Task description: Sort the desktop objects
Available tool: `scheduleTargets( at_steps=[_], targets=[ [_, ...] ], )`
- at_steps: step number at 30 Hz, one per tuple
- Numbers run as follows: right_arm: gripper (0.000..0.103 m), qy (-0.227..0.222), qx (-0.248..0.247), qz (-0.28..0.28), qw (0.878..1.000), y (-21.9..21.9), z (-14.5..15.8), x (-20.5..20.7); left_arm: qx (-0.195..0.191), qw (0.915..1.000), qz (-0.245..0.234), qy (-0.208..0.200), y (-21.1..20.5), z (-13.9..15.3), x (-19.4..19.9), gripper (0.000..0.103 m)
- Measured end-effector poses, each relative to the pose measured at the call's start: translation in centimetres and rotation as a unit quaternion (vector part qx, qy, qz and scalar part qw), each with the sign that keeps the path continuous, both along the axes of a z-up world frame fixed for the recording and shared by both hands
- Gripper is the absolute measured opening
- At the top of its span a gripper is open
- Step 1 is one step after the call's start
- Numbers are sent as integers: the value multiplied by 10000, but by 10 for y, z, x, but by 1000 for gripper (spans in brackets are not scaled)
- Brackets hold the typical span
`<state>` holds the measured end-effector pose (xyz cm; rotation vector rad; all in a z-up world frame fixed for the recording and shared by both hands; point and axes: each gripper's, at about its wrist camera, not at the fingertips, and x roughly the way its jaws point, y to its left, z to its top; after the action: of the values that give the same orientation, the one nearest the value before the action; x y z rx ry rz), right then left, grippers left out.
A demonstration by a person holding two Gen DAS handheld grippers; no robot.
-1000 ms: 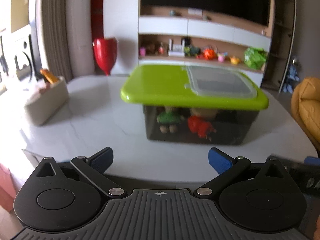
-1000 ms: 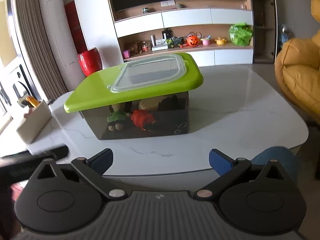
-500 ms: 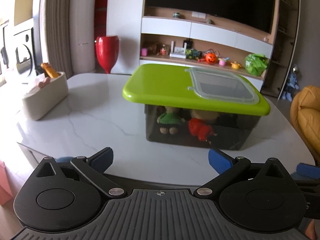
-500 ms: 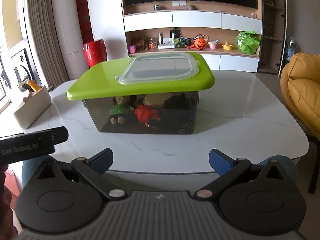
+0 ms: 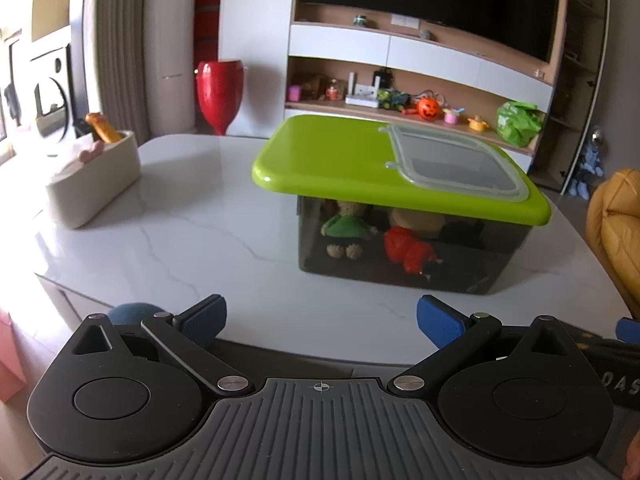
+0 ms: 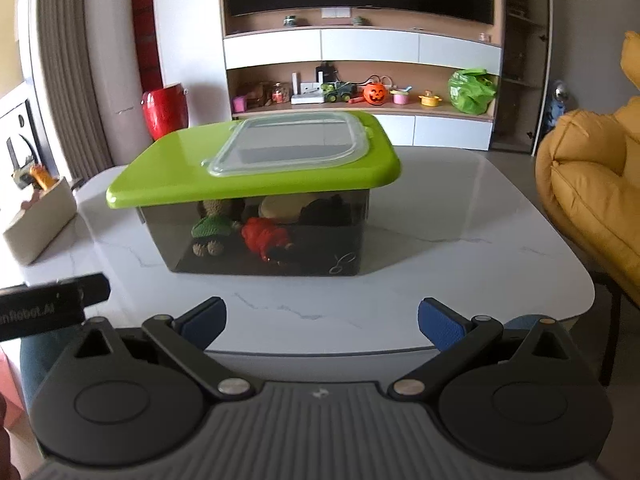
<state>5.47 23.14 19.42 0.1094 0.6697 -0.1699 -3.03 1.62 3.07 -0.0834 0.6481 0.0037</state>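
A dark see-through storage box (image 5: 400,256) (image 6: 272,244) with a lime-green lid (image 5: 332,160) (image 6: 180,172) stands on the white marble table (image 5: 180,240) (image 6: 460,240). The lid has a clear flap (image 5: 452,160) (image 6: 292,140). Inside lie a green-clad knitted doll (image 5: 346,232) (image 6: 212,232), a red toy (image 5: 408,248) (image 6: 266,238) and darker items. My left gripper (image 5: 320,316) is open and empty at the table's near edge. My right gripper (image 6: 322,316) is open and empty, also short of the box.
A cream holder (image 5: 92,176) (image 6: 36,220) with small toys stands at the table's left. A yellow chair (image 6: 592,188) is on the right. A shelf unit with toys (image 6: 360,92) and a red vase (image 5: 219,92) stand behind. The other gripper's body (image 6: 48,308) shows at the left.
Both grippers have drawn back and risen a little, so the box looks farther and more level. The box and lid have not moved. Both stay open.
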Motion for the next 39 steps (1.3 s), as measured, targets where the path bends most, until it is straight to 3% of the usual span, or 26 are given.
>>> scheduleTargets(
  at_steps=[39],
  targets=[
    [103,-46,19,58,10000,6,-1,1,113,9997,-207,99,-2,-7,3,103]
  ],
)
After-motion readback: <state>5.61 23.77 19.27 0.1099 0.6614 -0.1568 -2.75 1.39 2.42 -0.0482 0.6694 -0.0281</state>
